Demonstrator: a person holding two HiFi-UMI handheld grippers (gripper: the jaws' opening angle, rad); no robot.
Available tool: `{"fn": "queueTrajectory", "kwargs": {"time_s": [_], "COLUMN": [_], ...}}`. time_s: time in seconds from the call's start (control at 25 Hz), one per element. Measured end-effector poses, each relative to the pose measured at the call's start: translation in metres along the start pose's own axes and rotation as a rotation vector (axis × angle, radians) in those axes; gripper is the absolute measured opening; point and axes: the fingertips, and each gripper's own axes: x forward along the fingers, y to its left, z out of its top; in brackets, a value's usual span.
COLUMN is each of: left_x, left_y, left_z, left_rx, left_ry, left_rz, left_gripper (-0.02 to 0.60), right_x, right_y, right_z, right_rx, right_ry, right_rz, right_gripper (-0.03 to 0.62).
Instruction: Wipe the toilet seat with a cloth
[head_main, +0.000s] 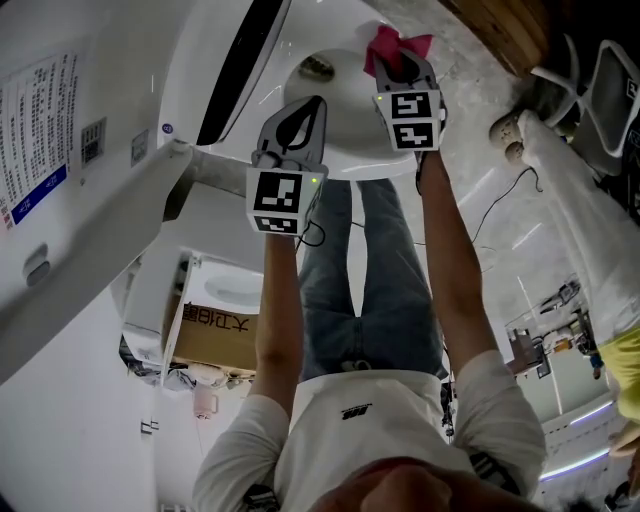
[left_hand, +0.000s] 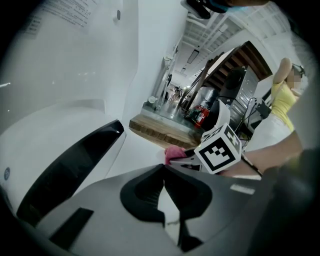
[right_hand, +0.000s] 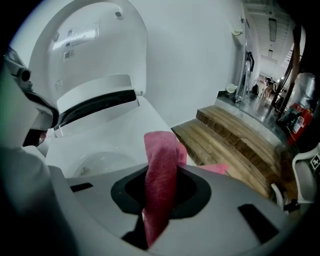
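The white toilet (head_main: 345, 125) has its lid (right_hand: 90, 45) raised, with a black strip below the lid hinge. A pink cloth (right_hand: 162, 155) is pinched between the jaws of my right gripper (right_hand: 161, 172), and its free end sticks up past the tips. In the head view the right gripper (head_main: 402, 68) holds the cloth (head_main: 388, 42) over the far rim of the bowl. My left gripper (head_main: 316, 102) hovers over the near left rim, shut with nothing in it. The left gripper view shows its jaws (left_hand: 162, 170) meeting, with the cloth (left_hand: 174, 152) beyond them.
Wooden steps (right_hand: 235, 145) rise right of the toilet. A cardboard box (head_main: 210, 335) and another toilet sit on the floor to the left. A white chair (head_main: 590, 85) and a cable (head_main: 500, 195) are on the right. A person in yellow (left_hand: 282, 100) stands further off.
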Motion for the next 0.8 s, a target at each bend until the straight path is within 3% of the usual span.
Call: {"fn": "queueTrajectory", "kwargs": {"time_s": [0.8], "left_x": [-0.045], "left_y": [0.050], "left_z": [-0.014], "left_rx": [-0.064], "left_ry": [-0.025], "left_rz": [0.104], "left_gripper": [0.011], "right_x": [0.036], "right_y": [0.070], "right_z": [0.049], "right_rx": [-0.108], "right_ry": [-0.032], "right_rz": [0.101], "right_gripper": [0.051]}}
